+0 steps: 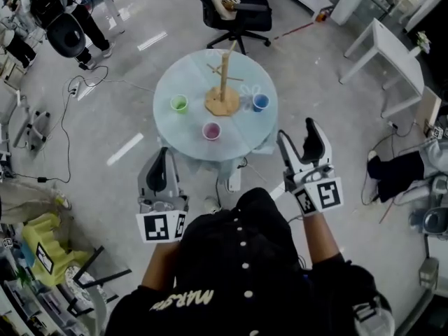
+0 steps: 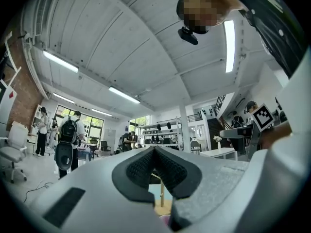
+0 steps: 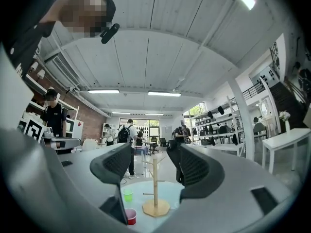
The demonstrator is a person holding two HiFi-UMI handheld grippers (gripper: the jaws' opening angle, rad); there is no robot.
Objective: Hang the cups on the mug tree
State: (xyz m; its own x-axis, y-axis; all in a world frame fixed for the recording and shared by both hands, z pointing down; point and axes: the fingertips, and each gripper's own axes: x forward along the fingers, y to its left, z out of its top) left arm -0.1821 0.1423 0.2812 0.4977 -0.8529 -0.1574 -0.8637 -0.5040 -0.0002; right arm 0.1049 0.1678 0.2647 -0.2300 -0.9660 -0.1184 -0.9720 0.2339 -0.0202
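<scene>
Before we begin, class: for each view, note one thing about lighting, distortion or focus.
Head view: even light, pale glare streaks on the floor, table sharp. Left claw view: strong fisheye bend, ceiling light blown out, left claw close and soft. Right claw view: same bend; wooden stand clear between the open jaws of the right claw.

Glossy grey floor (image 1: 126,103), white desk (image 1: 395,61)

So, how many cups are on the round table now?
3. The green cup stands left of the mug tree, the pink cup in front of it, the blue cup to its right. None seems hidden.
</scene>
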